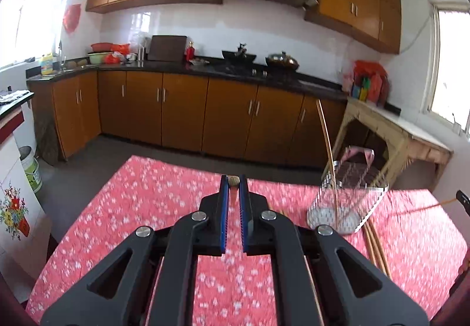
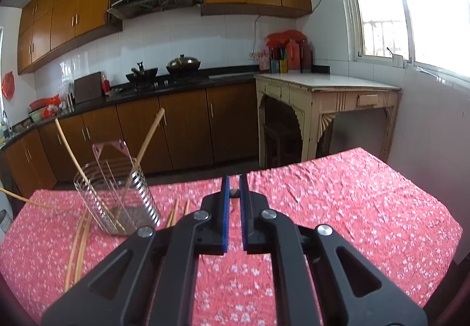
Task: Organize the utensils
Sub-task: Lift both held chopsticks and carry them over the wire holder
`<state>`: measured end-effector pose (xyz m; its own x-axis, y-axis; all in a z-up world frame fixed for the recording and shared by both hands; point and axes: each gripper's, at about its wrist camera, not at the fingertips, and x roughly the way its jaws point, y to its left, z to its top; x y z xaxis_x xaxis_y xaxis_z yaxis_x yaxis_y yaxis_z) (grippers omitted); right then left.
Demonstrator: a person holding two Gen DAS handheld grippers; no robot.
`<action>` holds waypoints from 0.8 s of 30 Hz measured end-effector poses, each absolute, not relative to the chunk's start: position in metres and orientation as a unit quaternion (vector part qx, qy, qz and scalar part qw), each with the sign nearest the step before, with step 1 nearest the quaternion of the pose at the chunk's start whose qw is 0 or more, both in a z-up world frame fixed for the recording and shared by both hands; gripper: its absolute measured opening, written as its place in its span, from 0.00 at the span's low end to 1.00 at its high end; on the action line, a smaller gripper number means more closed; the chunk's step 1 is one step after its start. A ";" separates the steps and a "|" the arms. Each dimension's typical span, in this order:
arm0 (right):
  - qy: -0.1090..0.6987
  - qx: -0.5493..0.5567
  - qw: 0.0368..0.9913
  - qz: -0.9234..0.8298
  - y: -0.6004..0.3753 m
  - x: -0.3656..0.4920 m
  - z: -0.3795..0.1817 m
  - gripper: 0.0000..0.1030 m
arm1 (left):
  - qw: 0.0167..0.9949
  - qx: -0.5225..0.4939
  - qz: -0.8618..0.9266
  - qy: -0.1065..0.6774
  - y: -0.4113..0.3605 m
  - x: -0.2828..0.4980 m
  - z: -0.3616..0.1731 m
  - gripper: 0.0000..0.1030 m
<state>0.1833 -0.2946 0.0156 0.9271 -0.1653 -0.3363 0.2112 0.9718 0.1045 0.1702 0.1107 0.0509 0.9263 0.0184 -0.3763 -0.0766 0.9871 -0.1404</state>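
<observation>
A table under a red floral cloth [image 2: 337, 202] carries a wire utensil holder [image 2: 117, 196] and loose chopsticks [image 2: 77, 246].

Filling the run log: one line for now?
holder: upright, chopsticks inside | loose chopsticks: on tablecloth beside holder | left fingers: narrow gap | right fingers: narrow gap

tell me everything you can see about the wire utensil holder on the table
The wire utensil holder is a shiny metal basket of thin, closely spaced wires, with a rounded-square rim and a pinkish tab rising at its back edge. It stands upright on the red floral tablecloth. Two light wooden chopsticks lean inside it, tips on its base and tops splayed apart above the rim. More chopsticks lie loose on the cloth beside its base. Neither gripper touches it.
</observation>
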 end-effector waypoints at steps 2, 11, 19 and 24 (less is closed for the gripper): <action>0.157 0.073 0.980 -0.094 -0.294 0.187 0.024 0.07 | 0.979 -0.081 0.026 0.184 0.113 0.174 0.057 0.06; 0.126 0.095 0.984 -0.079 -0.301 0.188 0.060 0.07 | 0.985 -0.075 0.028 0.151 0.110 0.174 0.084 0.06; 0.128 0.110 0.985 -0.047 -0.304 0.178 0.084 0.07 | 0.988 -0.067 0.014 0.136 0.099 0.169 0.097 0.06; 0.118 0.121 0.985 -0.023 -0.305 0.163 0.111 0.07 | 0.990 -0.073 -0.011 0.124 0.089 0.164 0.114 0.06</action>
<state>0.1628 -0.3054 0.1106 0.9710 -0.0166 -0.2385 0.0740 0.9695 0.2338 0.1644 0.0895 0.1144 0.9689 -0.0405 -0.2440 0.0043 0.9891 -0.1473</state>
